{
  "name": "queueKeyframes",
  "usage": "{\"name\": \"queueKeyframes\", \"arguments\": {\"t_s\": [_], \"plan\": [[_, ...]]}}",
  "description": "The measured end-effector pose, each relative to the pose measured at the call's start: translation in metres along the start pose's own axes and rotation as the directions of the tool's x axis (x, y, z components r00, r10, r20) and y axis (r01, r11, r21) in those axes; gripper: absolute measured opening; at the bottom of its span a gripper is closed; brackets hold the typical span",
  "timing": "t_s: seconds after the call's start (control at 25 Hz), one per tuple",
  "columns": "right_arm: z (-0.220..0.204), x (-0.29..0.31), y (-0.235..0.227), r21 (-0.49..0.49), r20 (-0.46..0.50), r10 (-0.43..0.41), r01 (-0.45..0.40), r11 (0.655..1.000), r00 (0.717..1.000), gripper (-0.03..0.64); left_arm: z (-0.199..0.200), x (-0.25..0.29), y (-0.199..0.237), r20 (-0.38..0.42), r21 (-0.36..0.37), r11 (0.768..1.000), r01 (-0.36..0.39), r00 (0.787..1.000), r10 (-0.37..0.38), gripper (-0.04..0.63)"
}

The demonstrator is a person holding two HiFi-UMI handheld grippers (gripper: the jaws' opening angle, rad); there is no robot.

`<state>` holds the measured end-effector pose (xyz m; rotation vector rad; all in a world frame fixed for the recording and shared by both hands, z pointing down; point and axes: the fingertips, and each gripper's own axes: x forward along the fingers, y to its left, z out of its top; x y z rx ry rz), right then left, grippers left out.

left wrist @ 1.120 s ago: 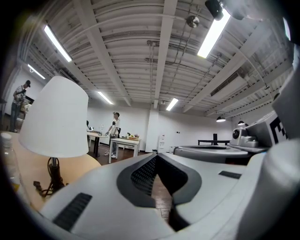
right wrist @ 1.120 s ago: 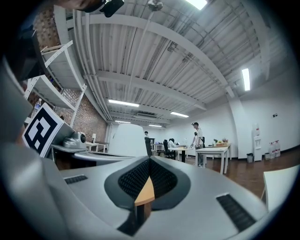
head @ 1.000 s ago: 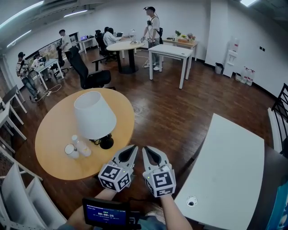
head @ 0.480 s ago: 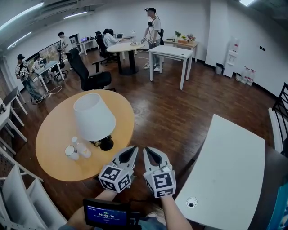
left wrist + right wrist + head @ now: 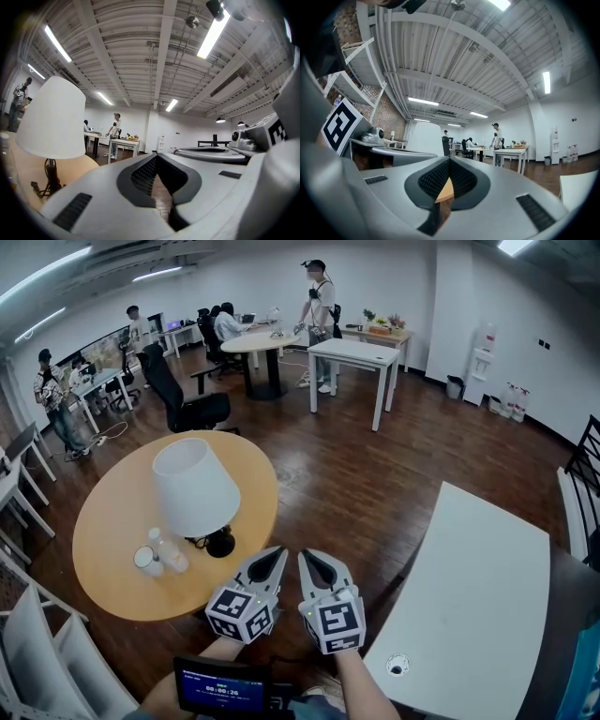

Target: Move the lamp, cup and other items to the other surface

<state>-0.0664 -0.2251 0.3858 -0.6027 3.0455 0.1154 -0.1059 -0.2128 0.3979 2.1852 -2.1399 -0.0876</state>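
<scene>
A lamp with a white shade (image 5: 195, 486) and a black base (image 5: 221, 541) stands on the round wooden table (image 5: 112, 521). Next to it are a white cup (image 5: 144, 560) and a clear plastic bottle (image 5: 170, 553). The white rectangular table (image 5: 478, 587) is at the right. My left gripper (image 5: 276, 554) and right gripper (image 5: 307, 558) hover side by side over the floor, near the round table's right edge. Both are shut and empty. In the left gripper view the lamp shade (image 5: 52, 119) shows at the left; in the right gripper view the lamp shade (image 5: 424, 138) shows far off behind the left gripper.
A black office chair (image 5: 183, 395) stands behind the round table. A white shelf frame (image 5: 37, 652) is at the lower left. People stand and sit at far desks (image 5: 352, 357). A screen device (image 5: 221, 685) sits by my wrists. Dark wood floor (image 5: 356, 484) separates the two tables.
The view has shifted slightly; the grippers keep their place and stay shut. A person at the back has moved a little.
</scene>
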Motion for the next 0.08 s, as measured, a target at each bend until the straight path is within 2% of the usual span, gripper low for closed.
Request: {"name": "queueKeyframes", "arguments": {"t_s": [0.08], "plan": [[-0.0022,0.0027,0.0014,-0.001,-0.001,-0.003,0.003,1.000,1.000,0.000,-0.0019,-0.0001,0.0026,0.000,-0.001,1.000,0.003,1.000,-0.003,0.006]]}}
